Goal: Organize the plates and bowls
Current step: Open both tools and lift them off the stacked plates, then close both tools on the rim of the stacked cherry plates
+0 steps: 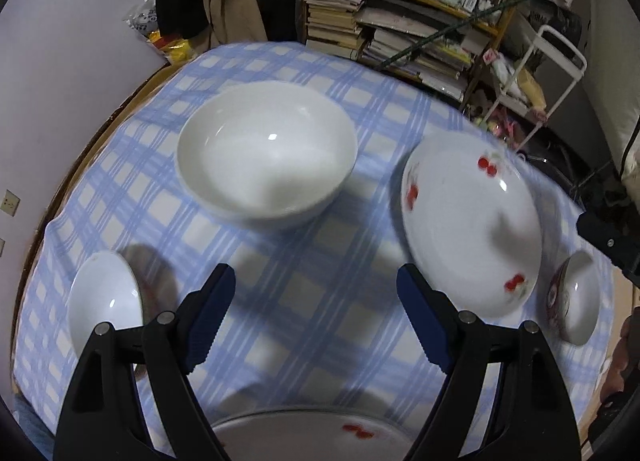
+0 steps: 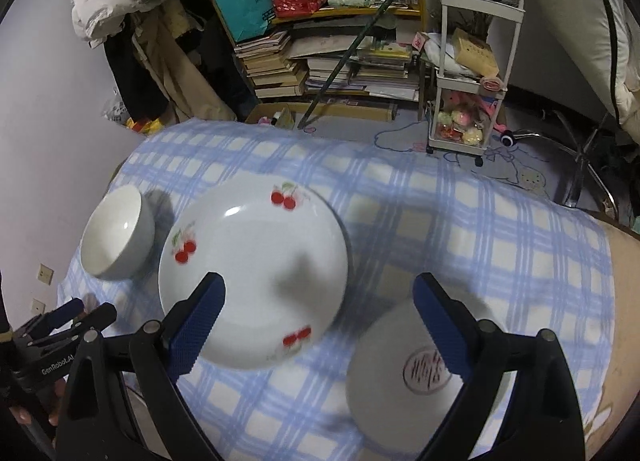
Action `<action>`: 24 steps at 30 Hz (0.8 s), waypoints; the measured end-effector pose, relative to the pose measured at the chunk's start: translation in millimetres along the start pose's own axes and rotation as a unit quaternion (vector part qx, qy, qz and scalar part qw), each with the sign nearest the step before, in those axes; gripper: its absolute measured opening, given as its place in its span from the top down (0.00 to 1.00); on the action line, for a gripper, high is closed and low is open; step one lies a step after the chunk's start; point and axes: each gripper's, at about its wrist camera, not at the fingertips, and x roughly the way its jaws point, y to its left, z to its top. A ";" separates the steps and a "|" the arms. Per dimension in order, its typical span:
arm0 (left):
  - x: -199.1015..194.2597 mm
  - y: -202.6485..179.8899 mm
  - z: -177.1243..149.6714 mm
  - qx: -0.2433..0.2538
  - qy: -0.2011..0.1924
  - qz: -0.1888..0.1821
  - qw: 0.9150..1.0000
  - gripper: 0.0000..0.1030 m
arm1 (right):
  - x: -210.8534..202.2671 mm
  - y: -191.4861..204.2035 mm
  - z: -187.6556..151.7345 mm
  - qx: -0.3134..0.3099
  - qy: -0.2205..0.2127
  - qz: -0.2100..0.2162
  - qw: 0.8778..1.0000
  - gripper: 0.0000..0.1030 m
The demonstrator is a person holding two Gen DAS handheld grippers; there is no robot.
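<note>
Crockery looks glazed, slippery and breakable, so with my left hand-held gripper (image 1: 316,317) and right hand-held gripper (image 2: 320,321) both spread empty, I'd pinch the white cherry-printed ceramic plate (image 2: 252,273), lying mid-counter (image 2: 480,221), by its rim.

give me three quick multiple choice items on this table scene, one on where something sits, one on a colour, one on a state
1. In the left wrist view, where is the plain white deep bowl relative to the white cherry-printed plate?
A. left of it
B. stacked on it
C. right of it

2. What colour is the checked tablecloth?
A. green and black
B. blue and white
C. plain red

3. What do the left gripper and right gripper hold?
A. a bowl each
B. one plate together
C. nothing

Answers: 1 A, cloth shows between them; 2 B, pale blue stripes cross white squares; 3 C, both jaws stand wide apart, nothing between.
</note>
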 end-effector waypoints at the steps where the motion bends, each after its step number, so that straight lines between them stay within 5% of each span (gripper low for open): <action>1: 0.8 -0.6 2.9 -0.003 -0.002 -0.002 1.000 0.21 | 1.8 0.6 2.9 -0.003 0.000 0.002 1.000 0.04; 12: 24.0 -13.8 11.6 -0.024 0.013 -0.016 1.000 0.21 | 39.8 -5.0 31.9 -0.016 0.038 -0.012 0.999 0.11; 20: 33.9 -27.1 13.2 -0.013 0.023 -0.022 0.999 0.21 | 61.6 -12.3 29.1 -0.014 0.070 -0.007 0.997 0.34; 24: 42.7 -33.8 13.1 0.002 0.022 0.018 1.000 0.23 | 78.6 -13.3 24.4 -0.013 0.105 -0.020 0.994 0.61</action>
